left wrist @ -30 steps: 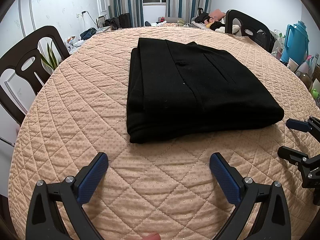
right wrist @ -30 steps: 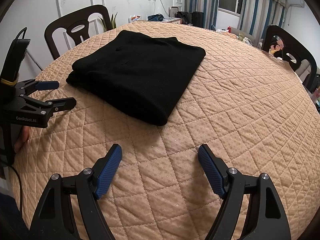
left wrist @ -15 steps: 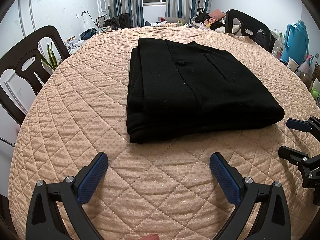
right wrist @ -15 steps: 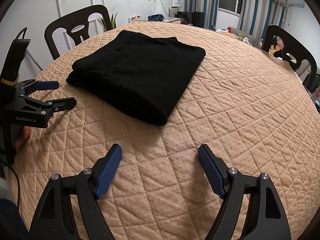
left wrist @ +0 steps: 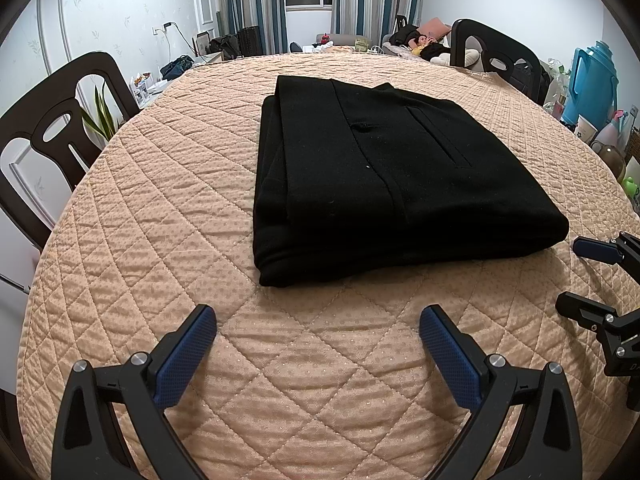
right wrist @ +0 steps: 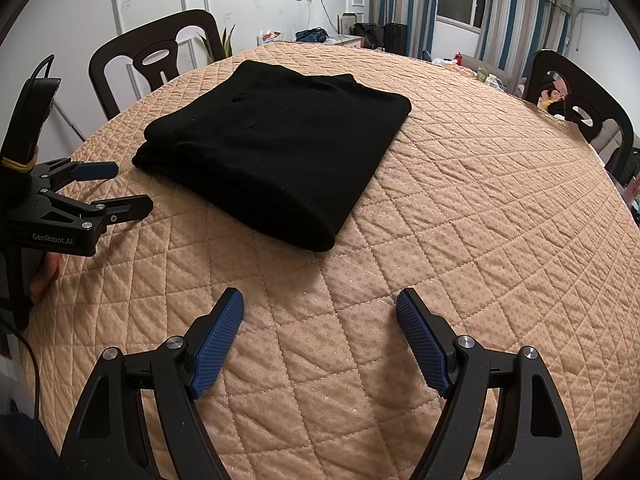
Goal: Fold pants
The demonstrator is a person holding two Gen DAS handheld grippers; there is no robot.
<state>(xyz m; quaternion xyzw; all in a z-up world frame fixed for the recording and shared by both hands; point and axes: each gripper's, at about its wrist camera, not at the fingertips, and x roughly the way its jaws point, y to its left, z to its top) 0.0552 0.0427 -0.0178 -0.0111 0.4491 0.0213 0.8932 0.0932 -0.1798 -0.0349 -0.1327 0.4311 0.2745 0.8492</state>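
At the bottom of the left wrist view, the left gripper [left wrist: 318, 330] hangs over a quilted tan tablecloth [left wrist: 160, 208], its two blue-padded fingers spread wide with nothing between them. The right wrist view shows the same near the bottom of its frame: the right gripper [right wrist: 320, 312] is released, fingers apart, holding nothing, with only cloth beneath.

Each camera also catches the other tool. The right gripper [left wrist: 576, 276] enters the left view at the right edge, seen from the side, one finger above the other with a gap between. The left gripper [right wrist: 132, 188] shows at the left edge of the right view, with a maker's label on its body and part of a hand [right wrist: 46, 276] behind it, seen only here.

Beyond the fingers, in the middle of both frames, lie the pants [left wrist: 384, 176], black and folded into a thick rectangular stack on the tablecloth, touched by neither gripper. In the left view the long axis runs away from the camera toward the upper centre, with the rounded fold edge nearest and layered edges along the left side. In the right view the pants [right wrist: 280, 152] sit left of centre, one corner pointing at the camera.

Farthest off, dark chairs [left wrist: 60, 128] ring the table. Only the left view shows a blue jug [left wrist: 592, 80] at the upper right; only the right view shows an air conditioner [right wrist: 592, 2] at the upper right.
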